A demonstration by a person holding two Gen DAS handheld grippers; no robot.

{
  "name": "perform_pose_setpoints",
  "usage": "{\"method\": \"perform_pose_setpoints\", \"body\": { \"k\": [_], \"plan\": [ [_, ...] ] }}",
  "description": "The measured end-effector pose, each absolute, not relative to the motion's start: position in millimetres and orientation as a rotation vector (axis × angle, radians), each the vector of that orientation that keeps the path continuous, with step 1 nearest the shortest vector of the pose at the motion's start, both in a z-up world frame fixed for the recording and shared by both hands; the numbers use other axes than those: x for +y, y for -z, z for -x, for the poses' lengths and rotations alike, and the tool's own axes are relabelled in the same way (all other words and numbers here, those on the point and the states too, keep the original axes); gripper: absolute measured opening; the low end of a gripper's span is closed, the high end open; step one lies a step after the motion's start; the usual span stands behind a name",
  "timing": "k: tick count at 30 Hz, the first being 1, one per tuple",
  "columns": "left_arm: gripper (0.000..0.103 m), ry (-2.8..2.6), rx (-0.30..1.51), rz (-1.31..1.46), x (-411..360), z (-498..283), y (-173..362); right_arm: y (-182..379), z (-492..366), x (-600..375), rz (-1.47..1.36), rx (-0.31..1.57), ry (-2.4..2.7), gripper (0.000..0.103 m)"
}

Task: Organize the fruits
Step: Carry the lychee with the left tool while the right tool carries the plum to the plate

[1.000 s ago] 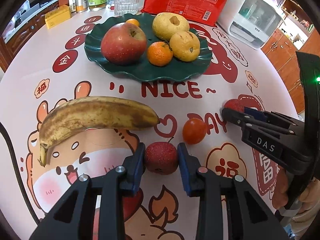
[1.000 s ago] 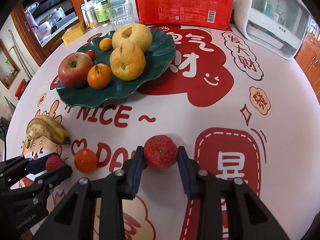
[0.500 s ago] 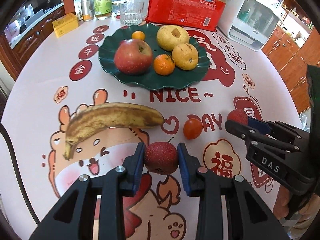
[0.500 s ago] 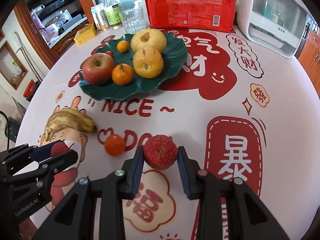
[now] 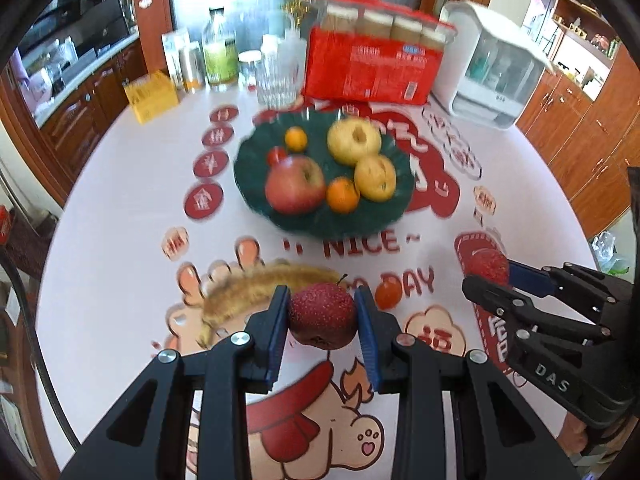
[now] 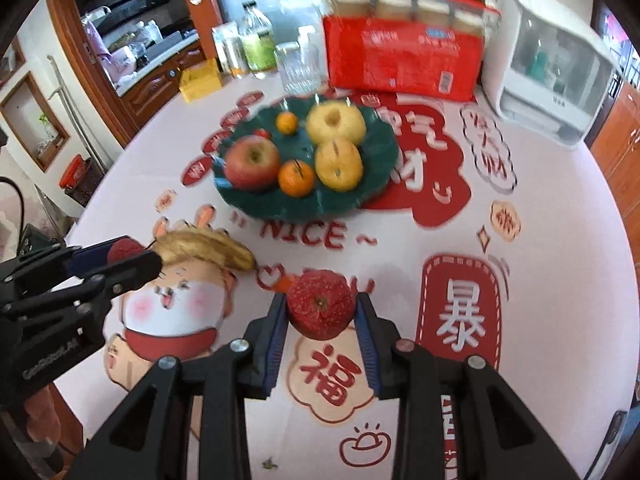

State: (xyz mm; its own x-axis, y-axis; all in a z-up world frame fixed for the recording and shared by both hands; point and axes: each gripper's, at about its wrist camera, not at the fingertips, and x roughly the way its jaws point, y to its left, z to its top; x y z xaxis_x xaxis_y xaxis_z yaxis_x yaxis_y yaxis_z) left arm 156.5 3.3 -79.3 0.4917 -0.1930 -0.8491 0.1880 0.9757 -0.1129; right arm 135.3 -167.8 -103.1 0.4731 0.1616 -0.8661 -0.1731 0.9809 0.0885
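Note:
My left gripper (image 5: 322, 320) is shut on a small red speckled fruit (image 5: 322, 315), held above the table. My right gripper (image 6: 321, 314) is shut on a second small red fruit (image 6: 321, 310), also lifted; that fruit shows in the left wrist view (image 5: 488, 266) at the right. A green plate (image 5: 256, 184) farther back holds a red apple (image 5: 295, 186), two yellow pears (image 5: 354, 140), two small oranges (image 5: 342, 196) and a tiny red fruit (image 5: 276, 156). A spotted banana (image 5: 248, 286) and a small orange-red fruit (image 5: 388, 294) lie on the cloth in front of the plate.
A printed tablecloth (image 5: 120, 280) covers the round table. At the back stand a red packet of paper cups (image 5: 372, 72), a glass (image 5: 276, 80), bottles (image 5: 220, 56), a yellow box (image 5: 152, 96) and a white appliance (image 5: 496, 76). Wooden cabinets surround the table.
Both grippers have risen with their red fruits still gripped. The table, plate and banana look smaller and farther below in both views.

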Motion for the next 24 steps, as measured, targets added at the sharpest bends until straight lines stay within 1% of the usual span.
{"method": "perform_pose_setpoints", "body": {
  "k": [7, 14, 20, 24],
  "plan": [
    [0.031, 0.225, 0.926, -0.015, 15.3, -179.9, 15.4, 25.4, -150.5, -149.6, 0.076, 0.927, -0.241, 0.034],
    [0.031, 0.230, 0.878, -0.028, 17.1, -206.2, -31.5, -41.9, -178.9, -138.3, 0.118, 0.832, -0.251, 0.034],
    [0.031, 0.225, 0.845, -0.051, 15.1, -233.0, -60.7, -74.0, -208.9, -129.3, 0.154, 0.806, -0.245, 0.034],
    [0.031, 0.197, 0.824, -0.082, 13.9, -257.0, -66.6, -78.1, -234.3, -127.1, 0.149, 0.813, -0.230, 0.034]
  ]
}}
